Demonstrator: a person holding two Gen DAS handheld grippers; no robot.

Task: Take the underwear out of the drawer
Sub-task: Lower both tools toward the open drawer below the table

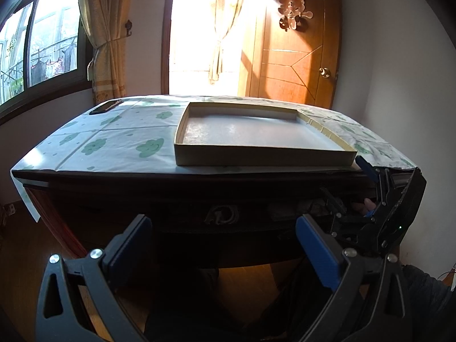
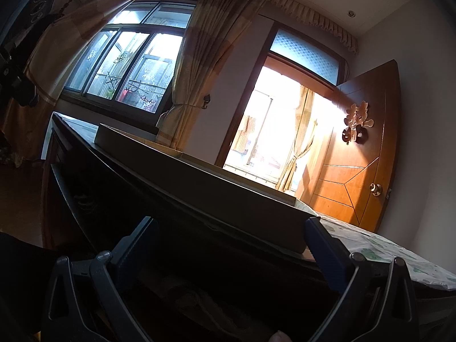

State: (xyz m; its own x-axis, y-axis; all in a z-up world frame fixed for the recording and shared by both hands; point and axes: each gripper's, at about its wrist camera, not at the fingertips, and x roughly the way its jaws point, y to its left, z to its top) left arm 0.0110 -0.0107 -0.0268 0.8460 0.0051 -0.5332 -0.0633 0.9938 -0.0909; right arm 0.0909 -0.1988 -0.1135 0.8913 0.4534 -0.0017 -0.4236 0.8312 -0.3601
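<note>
In the left wrist view a dark wooden drawer [image 1: 222, 215] with a metal handle sits under the tabletop. Pale cloth [image 1: 287, 208], likely the underwear, shows in the gap to the right of the handle. My left gripper [image 1: 225, 239] is open in front of the drawer, holding nothing. My right gripper [image 1: 370, 188] is at the drawer's right end, just under the table edge. In the right wrist view my right gripper [image 2: 228, 245] is open, and a dim crumpled cloth [image 2: 196, 299] lies below between its fingers. I cannot tell whether they touch.
A shallow cardboard box [image 1: 265, 156] stands on the cloud-print tablecloth [image 1: 114, 142] right above the drawer, and the box [image 2: 199, 188] looms close over the right gripper. A dark phone [image 1: 105, 107] lies at the far left corner. An open wooden door [image 1: 296, 57] stands behind.
</note>
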